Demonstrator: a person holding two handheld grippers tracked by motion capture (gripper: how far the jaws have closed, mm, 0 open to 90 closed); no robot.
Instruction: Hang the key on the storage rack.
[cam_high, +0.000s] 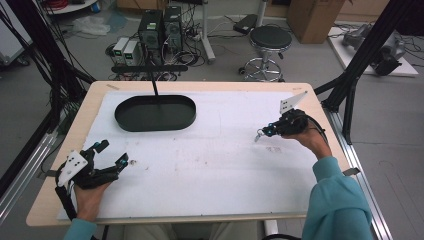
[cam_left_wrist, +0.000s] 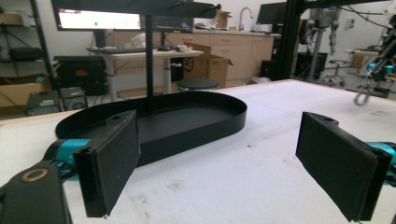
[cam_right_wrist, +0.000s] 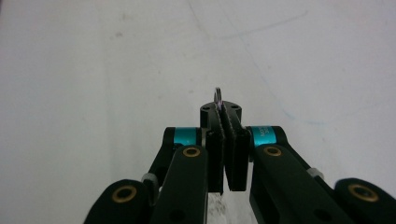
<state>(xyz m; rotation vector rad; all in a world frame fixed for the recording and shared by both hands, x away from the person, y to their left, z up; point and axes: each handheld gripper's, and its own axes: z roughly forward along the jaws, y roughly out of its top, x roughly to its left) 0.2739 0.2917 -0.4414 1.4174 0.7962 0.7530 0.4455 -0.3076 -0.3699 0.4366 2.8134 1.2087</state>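
The right gripper (cam_high: 262, 132), well to the right of the black oval tray (cam_high: 155, 113) and lifted clear of the white mat (cam_high: 210, 165), pinched a small metal ring-shaped piece (cam_right_wrist: 217, 97) between closed jaws. It looked light, stiff and slick, likely to twist or slip; gripping its flat faces seemed safest. The left gripper (cam_high: 111, 155), nearer than the tray, stood wide and empty.

We wear teal long sleeves (cam_high: 334, 200). Our black two-jaw right gripper (cam_right_wrist: 227, 140) has teal collars, brass rivets and flat black pads; grey three-cornered plates (cam_high: 292, 102) top both.
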